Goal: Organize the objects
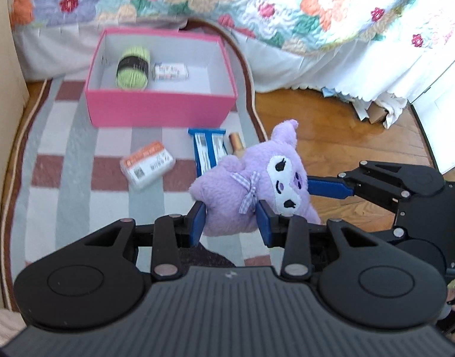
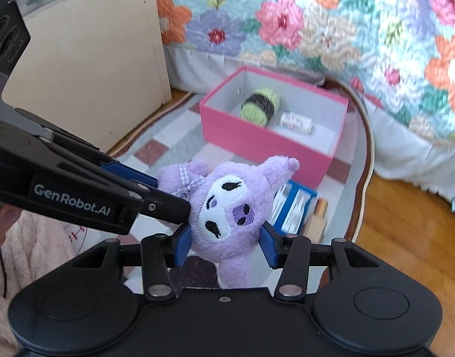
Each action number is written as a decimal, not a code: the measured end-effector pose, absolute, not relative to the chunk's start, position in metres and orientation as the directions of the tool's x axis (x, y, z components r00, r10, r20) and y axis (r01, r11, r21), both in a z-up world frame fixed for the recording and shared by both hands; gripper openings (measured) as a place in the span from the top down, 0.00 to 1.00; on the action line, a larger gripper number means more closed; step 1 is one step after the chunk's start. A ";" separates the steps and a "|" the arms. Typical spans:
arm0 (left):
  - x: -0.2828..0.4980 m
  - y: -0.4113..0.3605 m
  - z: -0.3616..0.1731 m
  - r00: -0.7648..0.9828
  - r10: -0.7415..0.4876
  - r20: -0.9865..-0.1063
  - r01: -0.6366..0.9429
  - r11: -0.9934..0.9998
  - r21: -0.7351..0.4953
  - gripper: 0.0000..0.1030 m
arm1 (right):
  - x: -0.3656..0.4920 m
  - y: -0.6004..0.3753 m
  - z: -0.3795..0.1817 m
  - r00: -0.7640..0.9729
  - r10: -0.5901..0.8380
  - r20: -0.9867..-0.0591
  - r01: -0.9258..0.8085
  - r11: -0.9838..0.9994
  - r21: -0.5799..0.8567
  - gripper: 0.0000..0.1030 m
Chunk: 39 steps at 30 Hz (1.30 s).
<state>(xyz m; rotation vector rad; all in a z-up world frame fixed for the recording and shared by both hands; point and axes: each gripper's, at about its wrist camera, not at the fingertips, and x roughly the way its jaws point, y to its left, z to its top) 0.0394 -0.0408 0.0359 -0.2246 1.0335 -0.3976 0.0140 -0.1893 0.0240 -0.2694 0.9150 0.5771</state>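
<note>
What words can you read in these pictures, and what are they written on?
"GenRobot.AI": white letters on the side of the left gripper.
Orange and white packet on the rug: print and code too blurred to read.
Blue box: labels too blurred.
Small packet in the pink box: unreadable.

Your left gripper (image 1: 232, 217) and right gripper (image 2: 226, 245) share matte black housings, silver pivot screws and blue jaws; one linkage carries white "GenRobot.AI" lettering.
</note>
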 end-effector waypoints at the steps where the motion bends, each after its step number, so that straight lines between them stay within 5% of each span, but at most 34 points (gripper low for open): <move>1: 0.041 -0.040 0.041 0.458 -0.421 -0.783 0.220 0.907 -0.359 0.65 | 0.016 -0.188 0.029 0.480 0.356 -0.802 -0.578 0.816 0.016 0.48; 29: 0.220 0.007 0.021 0.534 -0.406 -0.742 0.121 0.905 -0.408 0.69 | 0.183 -0.142 0.034 0.529 0.411 -0.742 -0.572 0.819 0.045 0.48; 39: 0.294 -0.003 -0.041 0.468 -0.456 -0.757 0.056 0.870 -0.490 0.69 | 0.267 -0.149 -0.020 0.463 0.382 -0.800 -0.506 0.855 0.116 0.62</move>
